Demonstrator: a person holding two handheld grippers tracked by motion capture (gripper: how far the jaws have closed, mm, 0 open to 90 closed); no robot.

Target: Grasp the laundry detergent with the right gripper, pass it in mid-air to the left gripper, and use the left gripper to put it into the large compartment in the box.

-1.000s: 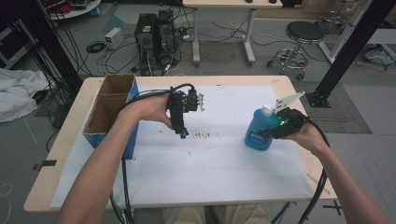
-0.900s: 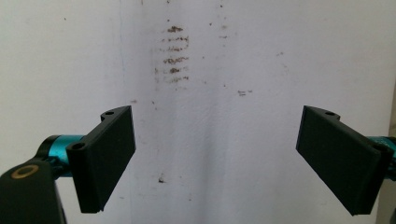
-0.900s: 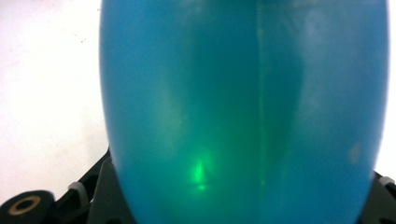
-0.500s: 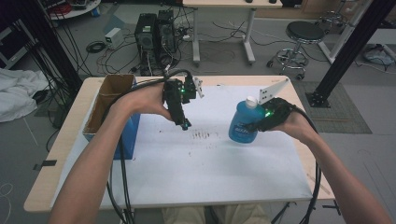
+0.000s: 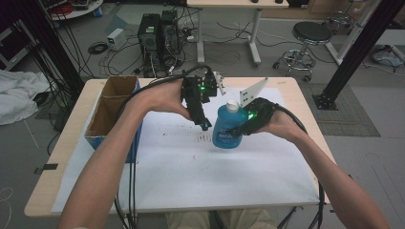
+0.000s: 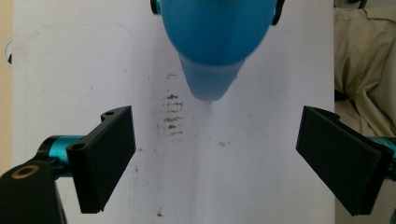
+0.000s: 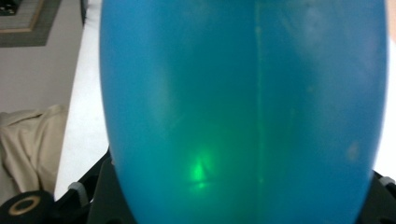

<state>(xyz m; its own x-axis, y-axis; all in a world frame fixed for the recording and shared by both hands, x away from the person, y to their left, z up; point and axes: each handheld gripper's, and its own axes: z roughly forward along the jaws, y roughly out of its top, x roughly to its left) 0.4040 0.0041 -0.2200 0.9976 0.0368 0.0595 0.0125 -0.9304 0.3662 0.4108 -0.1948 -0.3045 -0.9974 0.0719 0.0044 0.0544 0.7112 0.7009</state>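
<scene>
One blue bottle sits clamped in right tool.

I'm seeing white lettering on the label of the blue bottle clamped in my right tongs, but it's blurring past reading.

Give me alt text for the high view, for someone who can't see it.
The right gripper holds a blue bottle over a white-covered table, while the left gripper hovers open beside the bottle's cap. A cardboard box sits at the table's left edge.
</scene>
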